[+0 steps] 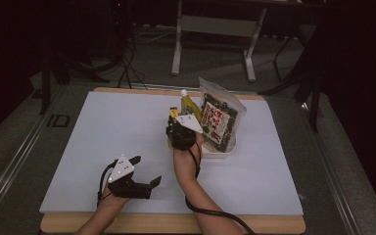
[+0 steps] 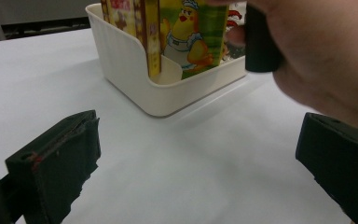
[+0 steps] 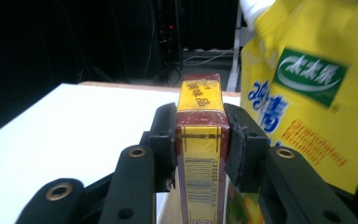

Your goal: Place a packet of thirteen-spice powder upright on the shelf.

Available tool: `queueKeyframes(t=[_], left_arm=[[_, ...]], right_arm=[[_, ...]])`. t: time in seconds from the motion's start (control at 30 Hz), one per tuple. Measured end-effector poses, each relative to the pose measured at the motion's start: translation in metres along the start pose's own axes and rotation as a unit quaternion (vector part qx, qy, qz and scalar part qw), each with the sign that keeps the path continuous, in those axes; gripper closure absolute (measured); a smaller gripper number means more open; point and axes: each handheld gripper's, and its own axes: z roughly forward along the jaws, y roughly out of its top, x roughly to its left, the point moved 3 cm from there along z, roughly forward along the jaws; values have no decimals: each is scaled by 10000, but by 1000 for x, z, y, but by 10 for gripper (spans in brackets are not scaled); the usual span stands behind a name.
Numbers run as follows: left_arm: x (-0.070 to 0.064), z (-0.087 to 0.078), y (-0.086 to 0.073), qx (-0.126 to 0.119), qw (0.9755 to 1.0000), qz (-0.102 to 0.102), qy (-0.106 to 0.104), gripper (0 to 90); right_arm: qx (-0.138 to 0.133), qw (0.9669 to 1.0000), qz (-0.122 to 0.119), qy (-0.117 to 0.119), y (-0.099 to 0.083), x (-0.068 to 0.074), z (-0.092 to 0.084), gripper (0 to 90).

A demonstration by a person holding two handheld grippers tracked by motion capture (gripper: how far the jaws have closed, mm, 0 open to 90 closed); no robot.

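Note:
My right gripper (image 1: 175, 122) is shut on a narrow yellow and red box (image 3: 200, 140), its pads pressing both sides (image 3: 200, 133). The box (image 2: 151, 37) stands upright with its lower end inside the white basket (image 2: 130, 65), at the corner nearest the table's middle. A yellow pouch (image 3: 307, 93) with a white cap stands in the basket just behind it, beside a yellow-green packet with a chicken picture (image 2: 191, 42). My left gripper (image 1: 148, 170) lies low near the table's front edge, jaws wide open (image 2: 198, 168) with nothing between them.
A clear bag of dark green snacks (image 1: 219, 120) leans in the basket (image 1: 220, 152) to the right. The white tabletop (image 1: 112, 127) stretches to the left. The right hand (image 2: 326, 60) crosses the left gripper view. A table frame (image 1: 213, 29) stands beyond.

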Motion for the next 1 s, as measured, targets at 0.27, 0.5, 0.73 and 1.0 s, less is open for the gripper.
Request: queueKeyframes(t=[0.27,0.5,0.73,1.0], left_arm=[[0,0,0,-5,10000,-1,-12,1],[-1,0,0,-3,10000,-1,-34,1],[0,0,0,-14,10000,-10,-5,1],[1,0,0,-15,10000,-16,-5,1]], right_arm=[[236,9997,72,10,-22,-3,10,645],[253,9995,139,106,-29,-4,7,626],[520,9976,85,445,-20,-8,6,531],[421,9928,-146,1109,2,-11,-10,268]])
